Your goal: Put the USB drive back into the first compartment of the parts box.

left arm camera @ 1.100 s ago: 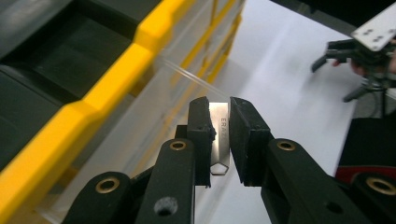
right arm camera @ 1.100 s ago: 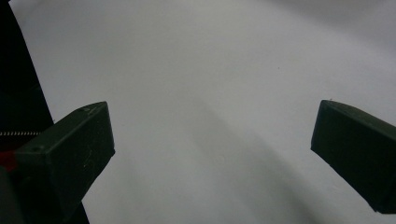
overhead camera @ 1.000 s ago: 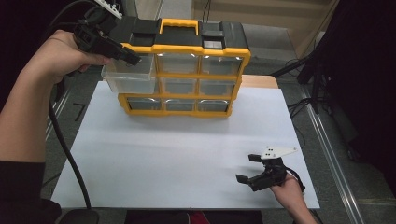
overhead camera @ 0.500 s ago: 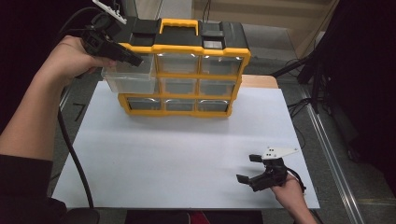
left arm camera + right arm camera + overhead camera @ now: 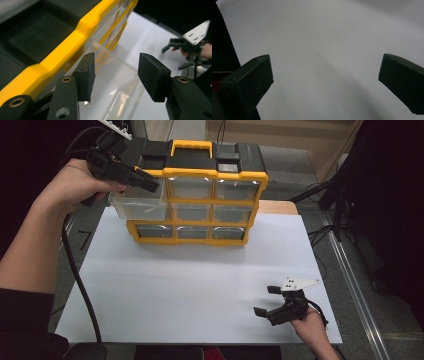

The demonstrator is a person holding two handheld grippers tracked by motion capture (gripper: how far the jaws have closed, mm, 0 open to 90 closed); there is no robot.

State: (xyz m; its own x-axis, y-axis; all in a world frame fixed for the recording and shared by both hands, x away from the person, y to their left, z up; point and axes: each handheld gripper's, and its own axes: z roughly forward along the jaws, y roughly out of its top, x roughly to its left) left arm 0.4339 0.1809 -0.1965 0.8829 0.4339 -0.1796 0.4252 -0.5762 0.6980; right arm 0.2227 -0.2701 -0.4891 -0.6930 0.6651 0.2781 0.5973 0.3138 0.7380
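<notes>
Left tool (image 5: 150,184) spread over clear drawer (image 5: 137,205), pulled partway from organizer (image 5: 200,190) at worktop (image 5: 200,285) rear, likely to reach in. Right tool (image 5: 267,301) spread, parked low near front edge.

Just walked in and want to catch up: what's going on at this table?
A person works at a yellow and black organizer on a white table. The left gripper, jaws open, is at its clear top-left drawer, which sticks out of the cabinet. The right gripper rests open near the table's front right, holding nothing.
</notes>
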